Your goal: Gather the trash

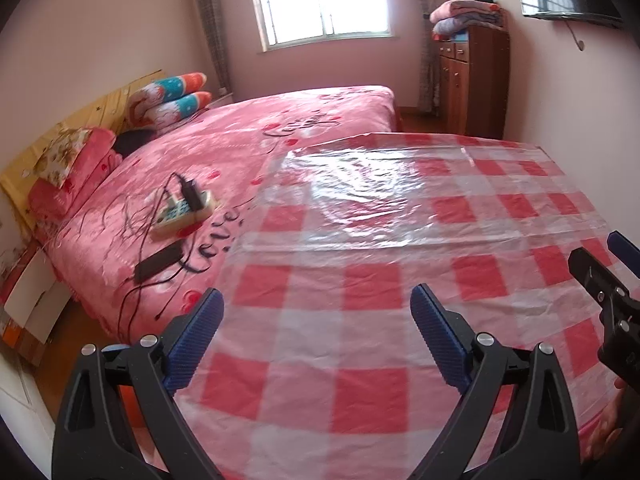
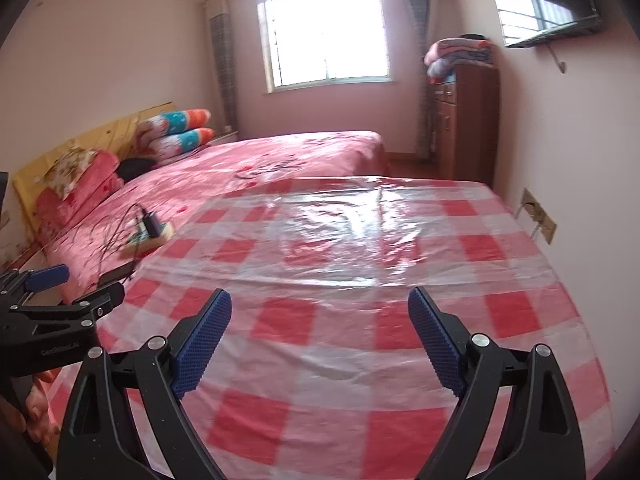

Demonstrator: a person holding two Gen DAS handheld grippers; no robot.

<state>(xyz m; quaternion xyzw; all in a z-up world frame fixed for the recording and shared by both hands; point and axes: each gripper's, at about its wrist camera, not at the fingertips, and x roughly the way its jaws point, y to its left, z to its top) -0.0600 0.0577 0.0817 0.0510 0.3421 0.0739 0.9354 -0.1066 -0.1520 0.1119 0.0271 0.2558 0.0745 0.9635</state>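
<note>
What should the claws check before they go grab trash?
1. Left claw open and empty: ok.
2. Right claw open and empty: ok.
3. Trash in sight: not ok, none shows on the checked cloth or the bed.
4. Bin or bag for trash in sight: not ok, none shows.
5. Power strip and its cables on the bed, clear of both claws: ok.
</note>
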